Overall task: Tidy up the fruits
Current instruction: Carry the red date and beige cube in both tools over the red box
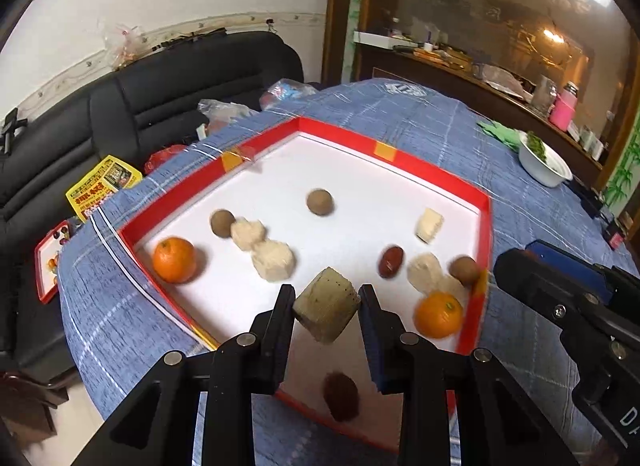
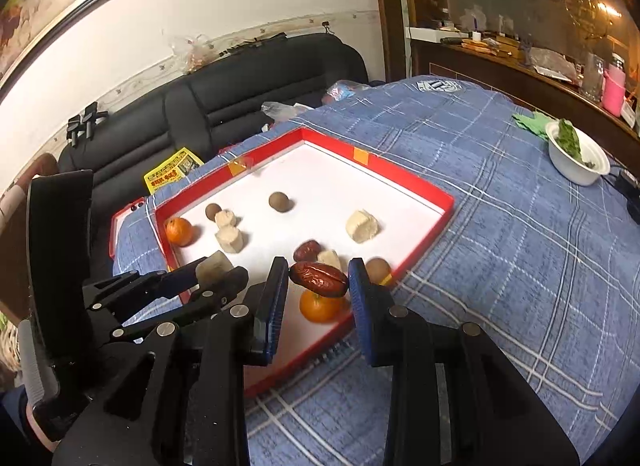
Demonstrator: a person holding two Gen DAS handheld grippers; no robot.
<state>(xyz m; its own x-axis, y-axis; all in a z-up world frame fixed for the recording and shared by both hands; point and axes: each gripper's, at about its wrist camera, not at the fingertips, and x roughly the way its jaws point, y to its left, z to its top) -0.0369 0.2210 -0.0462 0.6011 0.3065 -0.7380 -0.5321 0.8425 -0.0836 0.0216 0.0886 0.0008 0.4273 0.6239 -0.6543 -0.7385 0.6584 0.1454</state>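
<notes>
A red-rimmed white tray lies on the blue plaid table. My left gripper is shut on a pale sugarcane chunk above the tray's near part; it also shows in the right wrist view. My right gripper is shut on a red date above the tray's near right corner. In the tray lie two oranges, several brown longans, pale cane chunks, a red date and a dark date.
A white bowl with greens stands at the table's far right. A black sofa with bags and a yellow leaflet is beyond the left edge. A cluttered counter runs behind.
</notes>
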